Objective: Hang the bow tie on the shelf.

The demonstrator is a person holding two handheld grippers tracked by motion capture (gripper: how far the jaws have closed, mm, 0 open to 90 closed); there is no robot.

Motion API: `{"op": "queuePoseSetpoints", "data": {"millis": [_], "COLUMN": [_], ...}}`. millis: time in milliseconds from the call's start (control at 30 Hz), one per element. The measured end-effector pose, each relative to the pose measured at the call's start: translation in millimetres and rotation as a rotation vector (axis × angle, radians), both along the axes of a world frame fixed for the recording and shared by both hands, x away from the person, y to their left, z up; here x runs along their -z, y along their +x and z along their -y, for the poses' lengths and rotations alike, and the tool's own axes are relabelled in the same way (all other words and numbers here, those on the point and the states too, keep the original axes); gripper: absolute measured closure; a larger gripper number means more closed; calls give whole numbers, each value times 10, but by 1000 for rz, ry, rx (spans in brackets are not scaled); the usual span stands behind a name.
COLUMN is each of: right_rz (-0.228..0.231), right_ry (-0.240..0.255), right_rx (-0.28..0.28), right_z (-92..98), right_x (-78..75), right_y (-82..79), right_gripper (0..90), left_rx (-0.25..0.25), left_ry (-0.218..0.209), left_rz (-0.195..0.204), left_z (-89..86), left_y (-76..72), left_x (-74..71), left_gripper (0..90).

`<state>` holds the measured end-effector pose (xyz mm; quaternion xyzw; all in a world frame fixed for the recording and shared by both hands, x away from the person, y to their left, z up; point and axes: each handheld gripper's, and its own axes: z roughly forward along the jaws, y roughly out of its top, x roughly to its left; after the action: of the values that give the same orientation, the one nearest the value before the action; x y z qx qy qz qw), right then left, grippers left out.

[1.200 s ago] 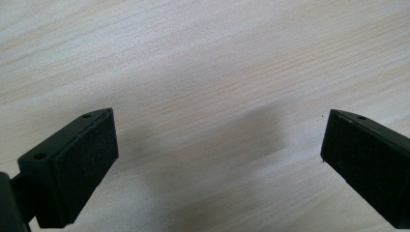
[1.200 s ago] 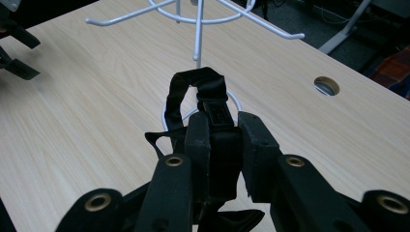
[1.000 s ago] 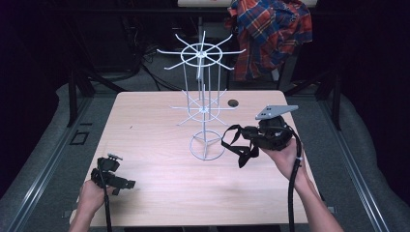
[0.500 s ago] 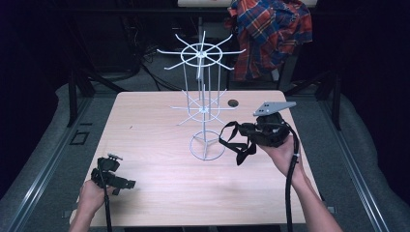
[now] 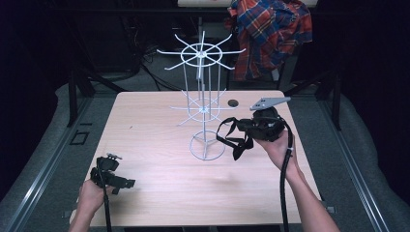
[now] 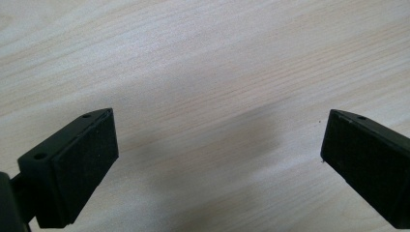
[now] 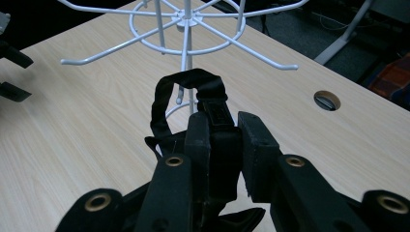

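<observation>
beside the white rack [image 5: 203,104], black strap [image 5: 235,137] loop pointing rackward, right gripper [image 7: 223,140] clamping it

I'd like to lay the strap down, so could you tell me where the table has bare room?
The wooden table is bare left of the white wire rack, as is the near strip between the left claw and the right claw. It is crowded around the rack's base and hooks.

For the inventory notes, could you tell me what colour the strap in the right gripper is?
The strap is plain black, clearest in the right gripper view, clamped in the right gripper.
</observation>
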<state>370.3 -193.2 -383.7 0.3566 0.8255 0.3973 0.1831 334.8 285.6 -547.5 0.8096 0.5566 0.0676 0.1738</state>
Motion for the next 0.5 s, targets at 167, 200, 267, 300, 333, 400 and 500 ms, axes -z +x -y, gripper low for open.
{"op": "queuePoseSetpoints", "data": {"millis": [167, 200, 267, 300, 333, 400, 500], "right_rz": [-12, -10, -10, -11, -12, -14, -18], "right_ry": [-4, 3, 6, 5, 5, 1, -1], "right_rx": [12, 13, 15, 16, 14, 12, 9], "right_z": [-10, -15, -21, -27, -35, -52, -85], "right_x": [6, 6, -1, -2, 0, 8, 30], "right_y": [62, 73, 92, 100, 111, 126, 157], "right_gripper": [756, 756, 756, 756, 756, 756, 756], "left_rx": [1, 2, 2, 2, 2, 4, 5], "left_ry": [0, -1, -1, -1, -1, -1, -2], "left_rz": [4, 4, 4, 4, 4, 3, 2], "left_z": [9, 9, 9, 9, 9, 8, 10], "left_y": [0, 1, 1, 1, 1, 0, 1], "left_x": [-2, -3, -3, -3, -2, -3, -4], "left_gripper": [0, 0, 0, 0, 0, 0, 0]}}
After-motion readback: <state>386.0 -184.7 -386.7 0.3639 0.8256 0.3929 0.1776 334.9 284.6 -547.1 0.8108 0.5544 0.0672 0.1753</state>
